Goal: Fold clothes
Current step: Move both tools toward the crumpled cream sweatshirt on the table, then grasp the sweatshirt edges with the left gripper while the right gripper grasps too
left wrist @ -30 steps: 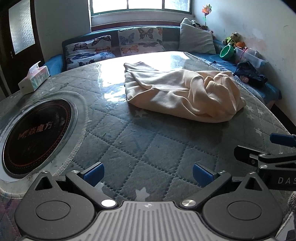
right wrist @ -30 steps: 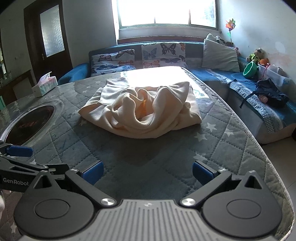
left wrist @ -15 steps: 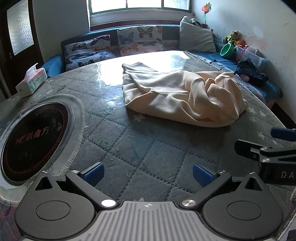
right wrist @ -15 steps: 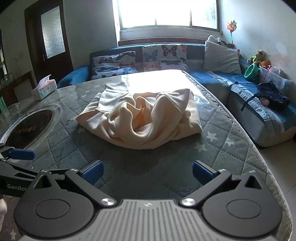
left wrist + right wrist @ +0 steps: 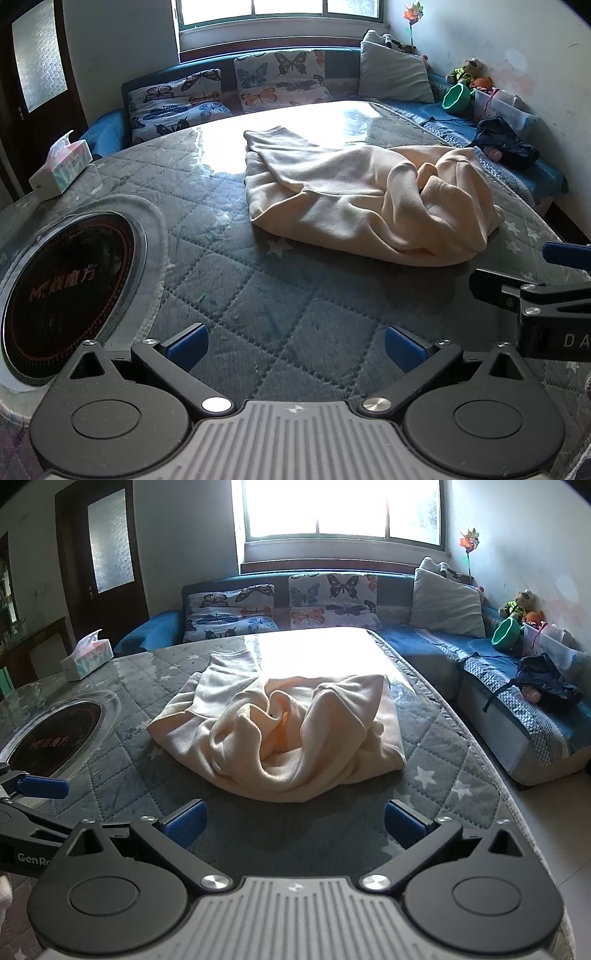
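Garment (image 5: 369, 199), cream, lies bunched on the desk (image 5: 258, 280), right of the round inset plate (image 5: 66, 295). Against the frames a second ago it fills more of both views: both tools have closed in on it; its heap looks unchanged. Left hand-held gripper (image 5: 293, 341) and right hand-held gripper (image 5: 293, 819) stand with jaws apart, empty, short of the near hem. Judgement: approach under way, cloth not flat or folded.

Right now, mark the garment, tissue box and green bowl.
cream garment (image 5: 280, 738), right wrist view, crumpled middle folds
tissue box (image 5: 61, 170), left wrist view, side panel
green bowl (image 5: 506, 633), right wrist view, outer wall
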`<state>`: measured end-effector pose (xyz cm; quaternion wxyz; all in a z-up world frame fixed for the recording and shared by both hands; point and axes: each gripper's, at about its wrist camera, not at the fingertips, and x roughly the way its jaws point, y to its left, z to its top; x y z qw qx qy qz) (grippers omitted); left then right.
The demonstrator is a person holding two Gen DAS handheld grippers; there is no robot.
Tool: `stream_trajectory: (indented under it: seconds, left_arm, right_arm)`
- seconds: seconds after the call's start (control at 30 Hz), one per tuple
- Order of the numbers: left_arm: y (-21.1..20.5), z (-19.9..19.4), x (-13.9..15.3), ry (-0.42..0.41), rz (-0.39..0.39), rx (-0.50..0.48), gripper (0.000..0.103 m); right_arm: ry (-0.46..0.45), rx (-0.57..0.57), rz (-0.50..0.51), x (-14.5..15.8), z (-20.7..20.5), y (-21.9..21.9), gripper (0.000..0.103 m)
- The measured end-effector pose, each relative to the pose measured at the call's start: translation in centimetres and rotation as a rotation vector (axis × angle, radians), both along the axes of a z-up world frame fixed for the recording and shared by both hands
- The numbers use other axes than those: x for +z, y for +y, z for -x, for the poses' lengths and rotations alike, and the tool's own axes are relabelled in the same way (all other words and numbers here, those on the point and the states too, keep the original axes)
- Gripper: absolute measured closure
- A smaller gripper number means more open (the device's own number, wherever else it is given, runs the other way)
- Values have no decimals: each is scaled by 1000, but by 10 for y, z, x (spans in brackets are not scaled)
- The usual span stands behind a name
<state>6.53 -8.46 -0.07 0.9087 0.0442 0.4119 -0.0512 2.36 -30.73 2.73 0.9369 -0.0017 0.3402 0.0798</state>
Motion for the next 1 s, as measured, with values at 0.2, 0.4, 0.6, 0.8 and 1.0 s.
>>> stream_trajectory:
  seconds: [0.2,0.4,0.6,0.8,1.0]
  left_arm:
    - [-2,-7,0,5,-3,3,0]
    - [-3,-10,1,9,-3,7,0]
    - [-5,-16,3,6,-2,2,0]
    - [-3,-25,10,-15,4,7,0]
    - [7,-41,27,-51,48,49,0]
  right_arm:
    - [0,3,2,1,-7,0,0]
    - [2,1,-1,0,-11,-1,0]
    - [-7,-3,-4,2,-17,-4,0]
    - [-29,-10,-1,9,-30,-9,0]
    - [-52,-17,-15,20,-49,-19,0]
